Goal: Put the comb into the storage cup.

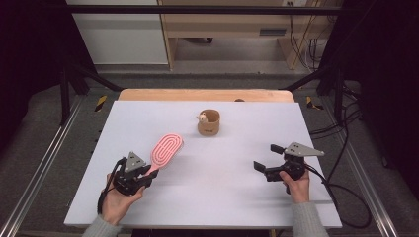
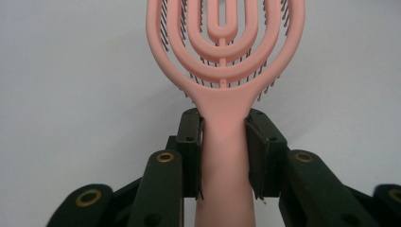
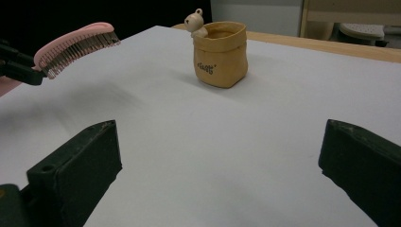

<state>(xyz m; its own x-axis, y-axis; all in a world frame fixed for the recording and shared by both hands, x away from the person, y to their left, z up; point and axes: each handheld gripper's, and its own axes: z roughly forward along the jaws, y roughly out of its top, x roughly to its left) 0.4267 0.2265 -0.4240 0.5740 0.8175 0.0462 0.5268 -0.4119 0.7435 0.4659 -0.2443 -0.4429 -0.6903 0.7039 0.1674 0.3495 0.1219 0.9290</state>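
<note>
Step in hand: carry phase, judged from the grip; the pink plastic hairbrush with an oval looped head is held off the tabletop and not yet delivered anywhere.
Left gripper: fingers clenched on the brush handle, one pad on each flank just below the neck; the head runs out past the top edge of the left gripper view.
Brush position: left of centre in the high view, head angled toward upper right. In the right gripper view it sits at upper left, bristles down, clear of the surface with a soft shadow beneath.
Right gripper: fingers released, spread wide with nothing between them; hovers at lower right of the high view, aimed toward the cup.
Likely target: small tan paper-bag-style cup with a little bear figure on its rim, upright at centre, well apart from the brush. Judgement only.
Tabletop: white sheet, bare around the cup.
Next move calls for: swinging the brush toward the cup and tipping it so one end enters the narrow mouth.
Risk: the light cup may tip; the free gripper could steady its wall.
</note>
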